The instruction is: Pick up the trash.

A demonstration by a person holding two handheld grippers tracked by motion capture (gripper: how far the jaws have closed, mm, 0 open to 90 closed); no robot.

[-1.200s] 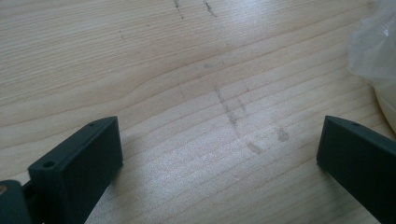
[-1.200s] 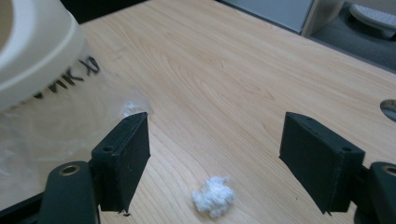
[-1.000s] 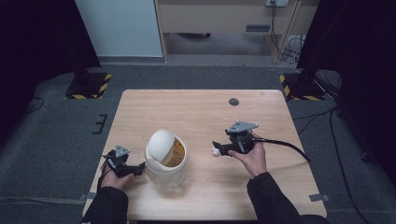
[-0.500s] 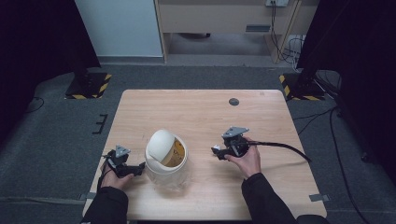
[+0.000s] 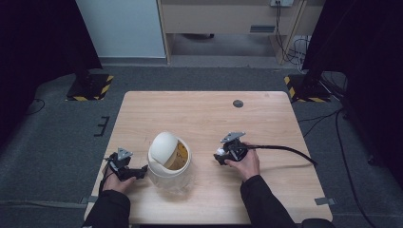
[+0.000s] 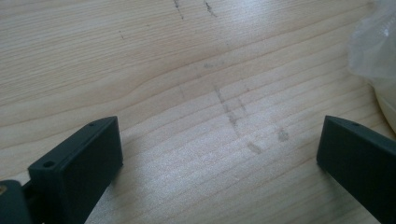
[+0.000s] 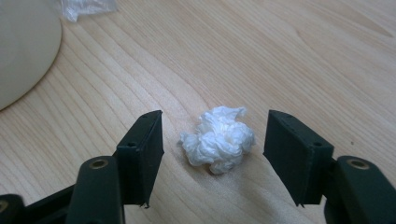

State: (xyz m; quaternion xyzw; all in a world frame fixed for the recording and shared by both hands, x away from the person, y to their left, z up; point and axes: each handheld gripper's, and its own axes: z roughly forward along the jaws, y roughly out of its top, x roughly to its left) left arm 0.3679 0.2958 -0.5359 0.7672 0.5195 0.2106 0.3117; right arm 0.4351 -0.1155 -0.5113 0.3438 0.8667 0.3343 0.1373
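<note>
The crumpled white tissue [image 7: 218, 139] lies on the bare wood of the bench [image 5: 199, 111], to the right of the bin and well apart from it. It sits between the two jaws of your right claw [image 7: 214, 156], with a gap on each side, so neither pad touches it. Those jaws have just been closing around it but are not yet pressing on it. From above, your right claw [image 5: 221, 155] rests low on the bench with your hand behind it. The small white bin [image 5: 169, 158] with its tilted swing lid stands toward the front of the bench, lined with a clear bag. Your left claw [image 5: 139, 171] lies just beside the bin's left side, jaws wide apart with only wood between them.
</note>
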